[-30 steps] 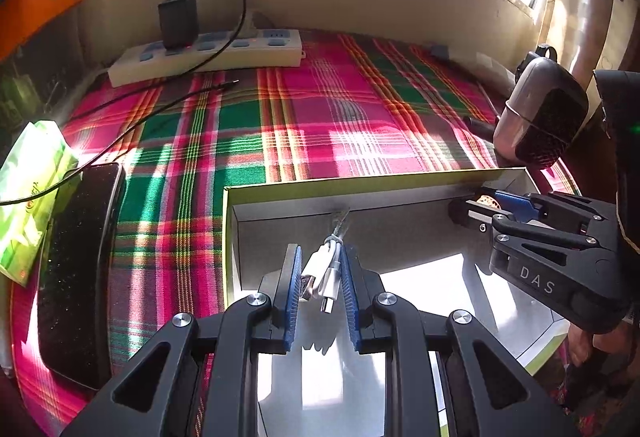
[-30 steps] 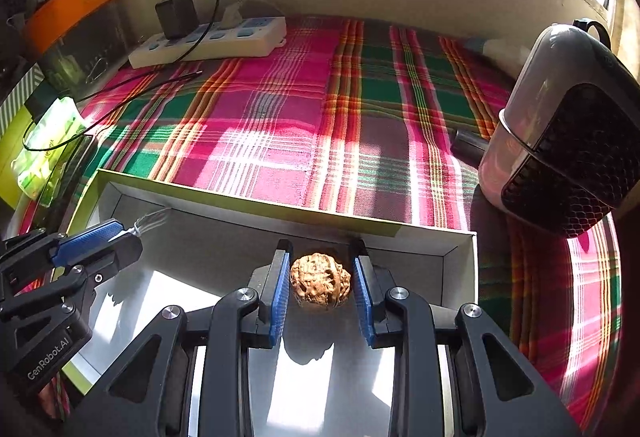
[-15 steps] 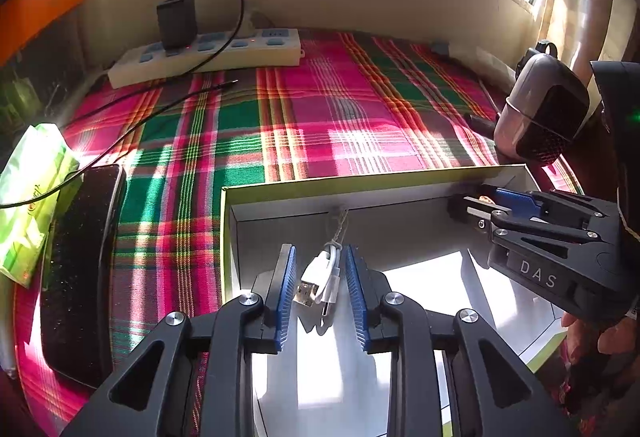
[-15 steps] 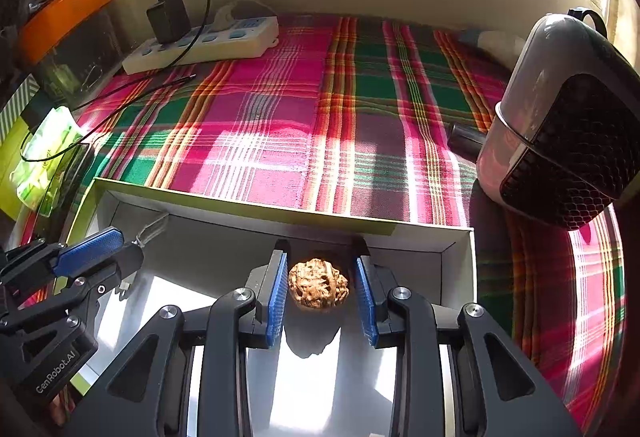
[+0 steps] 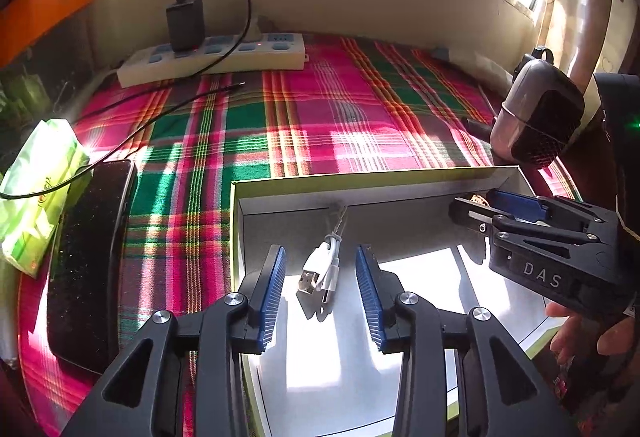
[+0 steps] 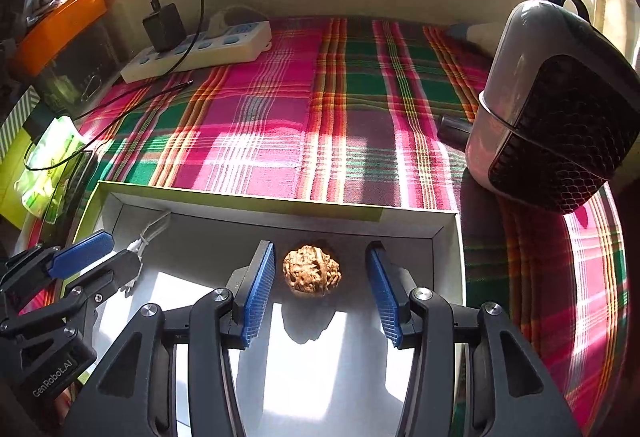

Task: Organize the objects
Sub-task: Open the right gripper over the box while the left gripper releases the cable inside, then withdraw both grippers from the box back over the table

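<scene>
A shallow white box with a yellow-green rim (image 5: 360, 183) (image 6: 240, 199) lies on the plaid cloth. A coiled white USB cable (image 5: 320, 271) lies on the box floor between the blue pads of my left gripper (image 5: 320, 293), which is open and clear of it. A brown walnut (image 6: 312, 269) rests on the box floor near the far wall, between the pads of my right gripper (image 6: 320, 293), which is open with gaps on both sides. The right gripper also shows in the left wrist view (image 5: 520, 217), and the left gripper shows in the right wrist view (image 6: 76, 269).
A white power strip (image 5: 212, 61) with a black charger (image 5: 184, 23) and its black cable sits at the back. A dark phone (image 5: 88, 257) and a green tissue pack (image 5: 36, 193) lie left of the box. A grey-black fan heater (image 6: 552, 117) stands at the right.
Both grippers have opened. The left one let go of the USB cable and the right one let go of the walnut; both objects now lie on the box floor.
</scene>
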A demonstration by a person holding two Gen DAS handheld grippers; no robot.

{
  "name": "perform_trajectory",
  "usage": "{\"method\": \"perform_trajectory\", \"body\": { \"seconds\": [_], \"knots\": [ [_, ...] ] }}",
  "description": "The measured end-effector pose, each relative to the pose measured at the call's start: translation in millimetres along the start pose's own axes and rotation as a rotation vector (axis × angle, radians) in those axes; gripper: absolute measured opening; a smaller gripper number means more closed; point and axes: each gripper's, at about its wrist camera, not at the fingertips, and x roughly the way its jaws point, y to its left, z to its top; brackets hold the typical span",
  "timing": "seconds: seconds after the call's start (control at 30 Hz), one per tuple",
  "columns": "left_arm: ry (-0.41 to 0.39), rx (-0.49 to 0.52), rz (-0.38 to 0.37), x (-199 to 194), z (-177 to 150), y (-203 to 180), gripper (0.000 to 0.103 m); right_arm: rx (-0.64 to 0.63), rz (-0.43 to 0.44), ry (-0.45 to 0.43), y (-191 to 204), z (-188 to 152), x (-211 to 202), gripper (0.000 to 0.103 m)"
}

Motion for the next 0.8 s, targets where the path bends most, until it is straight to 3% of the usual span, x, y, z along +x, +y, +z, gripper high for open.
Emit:
{"method": "perform_trajectory", "body": {
  "seconds": [0.4,0.5,0.8],
  "knots": [
    [-0.068,0.010,0.015,-37.8,-14.3,-2.2,0.035,0.005,0.018,-0.057,0.9,-14.2,-27.3,0.054],
    [-0.073,0.008,0.005,-46.8,-20.2,-3.0,0.035,0.009,0.021,-0.066,1.1,-18.3,-34.2,0.060],
    [-0.087,-0.022,0.006,-67.7,-40.1,0.6,0.035,0.012,0.031,-0.097,2.3,-37.5,-56.2,0.060]
  ]
}}
